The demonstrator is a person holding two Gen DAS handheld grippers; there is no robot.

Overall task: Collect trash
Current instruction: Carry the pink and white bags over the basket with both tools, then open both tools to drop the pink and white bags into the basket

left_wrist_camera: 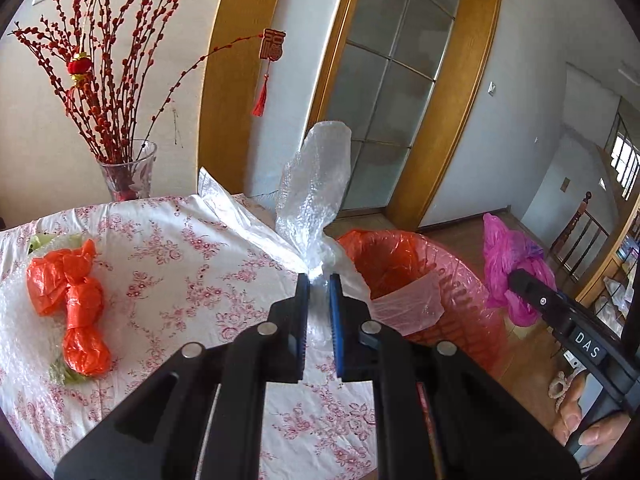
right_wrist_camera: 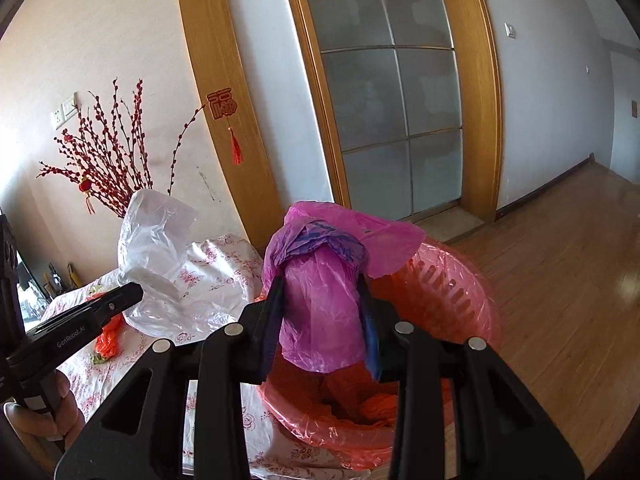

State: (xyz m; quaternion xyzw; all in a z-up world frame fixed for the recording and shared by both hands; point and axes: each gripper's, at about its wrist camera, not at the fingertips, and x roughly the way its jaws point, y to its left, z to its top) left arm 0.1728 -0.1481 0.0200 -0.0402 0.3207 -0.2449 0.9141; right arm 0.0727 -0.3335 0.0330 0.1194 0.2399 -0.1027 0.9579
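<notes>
My left gripper (left_wrist_camera: 319, 280) is shut on a clear plastic bag with bubble wrap (left_wrist_camera: 314, 184), held up above the table's right edge. It also shows in the right wrist view (right_wrist_camera: 154, 260). My right gripper (right_wrist_camera: 322, 304) is shut on a pink plastic bag (right_wrist_camera: 320, 300), held over the red-lined trash basket (right_wrist_camera: 452, 304). The basket (left_wrist_camera: 404, 276) stands on the floor beside the table. The pink bag (left_wrist_camera: 508, 264) shows past it in the left wrist view. A crumpled orange bag (left_wrist_camera: 72, 300) lies on the flowered tablecloth (left_wrist_camera: 192, 280) at the left.
A glass vase of red branches (left_wrist_camera: 128, 176) stands at the table's far edge by the wall. Bubble wrap (left_wrist_camera: 16, 320) lies under the orange bag. A wood-framed glass door (right_wrist_camera: 392, 120) is behind the basket. Wooden floor (right_wrist_camera: 560, 280) extends to the right.
</notes>
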